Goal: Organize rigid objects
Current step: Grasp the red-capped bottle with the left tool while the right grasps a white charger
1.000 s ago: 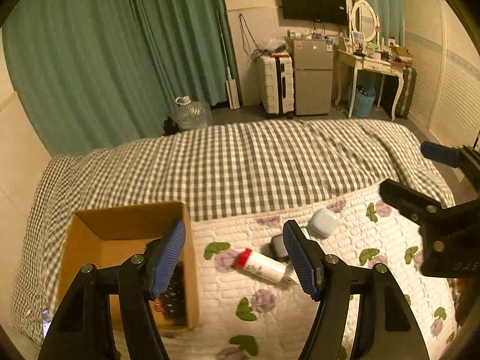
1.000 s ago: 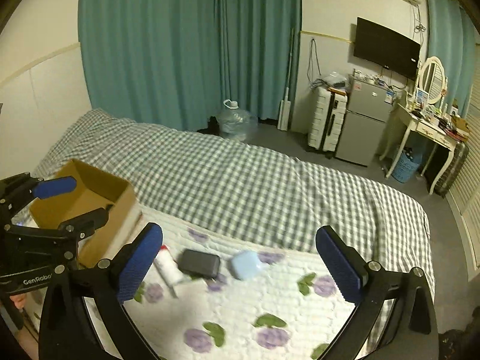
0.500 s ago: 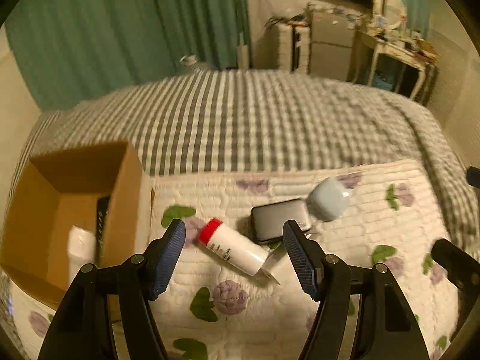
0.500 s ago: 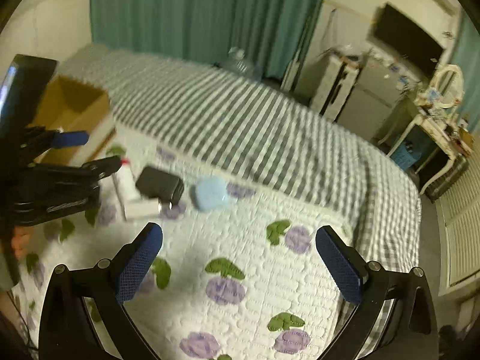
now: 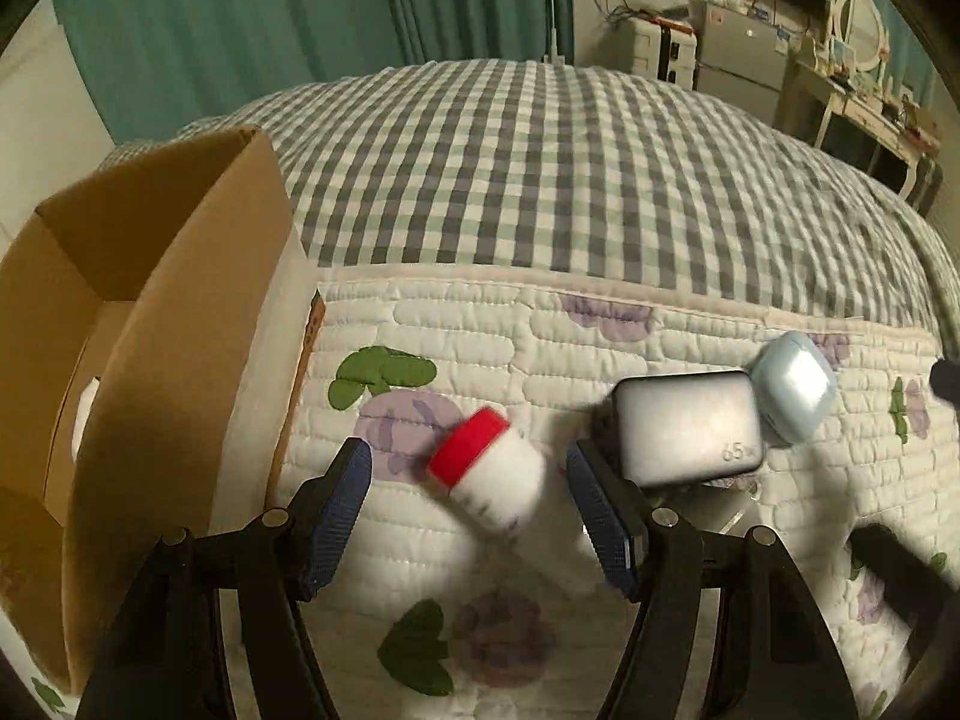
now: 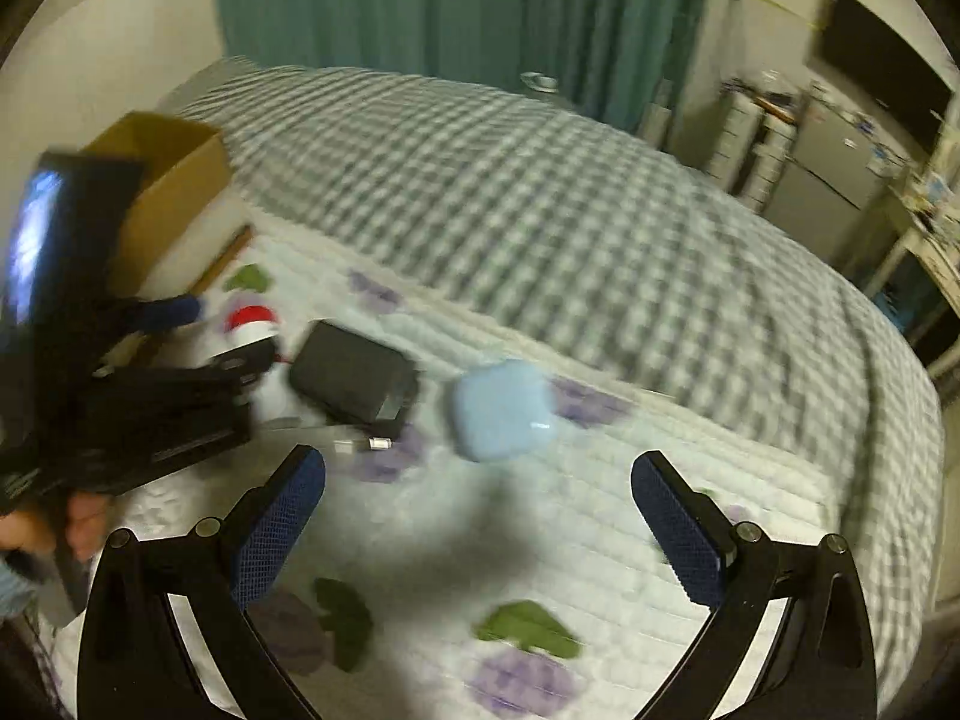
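A white bottle with a red cap [image 5: 489, 477] lies on the floral quilt [image 5: 492, 330], between the open fingers of my left gripper [image 5: 471, 516]. A dark grey power bank [image 5: 684, 429] lies just right of it, and a light blue case [image 5: 795, 387] beside that. In the right wrist view my right gripper [image 6: 477, 525] is open and empty, hovering near the blue case [image 6: 504, 408]; the power bank [image 6: 354, 378], the bottle's cap [image 6: 249, 321] and the left gripper [image 6: 174, 372] show at the left.
An open cardboard box [image 5: 138, 312] stands at the left on the bed, with something white inside; it also shows in the right wrist view [image 6: 168, 180]. A checked blanket [image 5: 570, 180] covers the far bed. Furniture stands along the far wall.
Both grippers have dropped toward the quilt. The left one now has the bottle between its open fingers. The right one has come closer to the blue case.
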A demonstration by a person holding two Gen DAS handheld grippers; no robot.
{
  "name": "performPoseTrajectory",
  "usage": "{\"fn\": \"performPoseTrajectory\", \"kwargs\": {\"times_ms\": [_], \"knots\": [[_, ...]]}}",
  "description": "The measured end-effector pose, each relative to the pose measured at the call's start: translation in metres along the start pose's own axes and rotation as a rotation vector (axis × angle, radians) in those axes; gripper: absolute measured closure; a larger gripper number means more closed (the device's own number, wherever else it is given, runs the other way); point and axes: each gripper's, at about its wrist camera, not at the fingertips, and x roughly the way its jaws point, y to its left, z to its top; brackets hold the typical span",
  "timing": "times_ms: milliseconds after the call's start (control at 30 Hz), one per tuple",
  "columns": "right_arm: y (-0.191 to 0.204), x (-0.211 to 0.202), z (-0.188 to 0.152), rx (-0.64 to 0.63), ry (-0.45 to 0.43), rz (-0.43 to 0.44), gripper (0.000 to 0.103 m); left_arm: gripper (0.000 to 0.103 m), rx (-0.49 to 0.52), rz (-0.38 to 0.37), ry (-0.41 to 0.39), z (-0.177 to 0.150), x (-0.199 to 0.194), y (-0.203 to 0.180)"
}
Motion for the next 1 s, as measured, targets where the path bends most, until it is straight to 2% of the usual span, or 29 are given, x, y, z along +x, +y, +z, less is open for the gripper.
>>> {"fn": "performPoseTrajectory", "kwargs": {"times_ms": [133,267,333,400,500,600,700,800,900,1000], "knots": [[0.028,0.011,0.001,-0.071,0.019,0.073,0.001,0.034,0.017,-0.045,0.011,-0.006,0.000,0.008],[0.053,0.027,0.002,-0.149,0.058,0.081,0.004,0.034,0.050,-0.064,0.022,-0.018,-0.007,0.011],[0.061,0.032,0.002,-0.171,0.071,0.088,0.013,0.034,0.057,-0.078,0.026,-0.020,-0.009,0.014],[0.070,0.039,0.004,-0.190,0.085,0.097,0.017,0.034,0.063,-0.090,0.030,-0.022,-0.011,0.015],[0.074,0.056,0.004,-0.153,0.147,0.106,0.037,0.034,0.066,-0.103,0.044,-0.027,-0.014,0.016],[0.070,0.061,-0.001,-0.103,0.158,0.080,0.037,0.034,0.079,-0.111,0.045,-0.030,-0.016,0.017],[0.064,0.067,-0.003,-0.085,0.158,0.051,0.029,0.034,0.065,-0.110,0.048,-0.032,-0.018,0.019],[0.062,0.075,-0.005,-0.087,0.175,0.068,0.029,0.034,0.054,-0.100,0.049,-0.034,-0.020,0.019],[0.058,0.078,-0.004,-0.065,0.179,0.078,0.035,0.034,0.057,-0.097,0.053,-0.036,-0.022,0.021],[0.049,0.061,-0.009,-0.096,0.135,0.058,0.035,0.034,0.043,-0.105,0.057,-0.035,-0.021,0.023]]}}
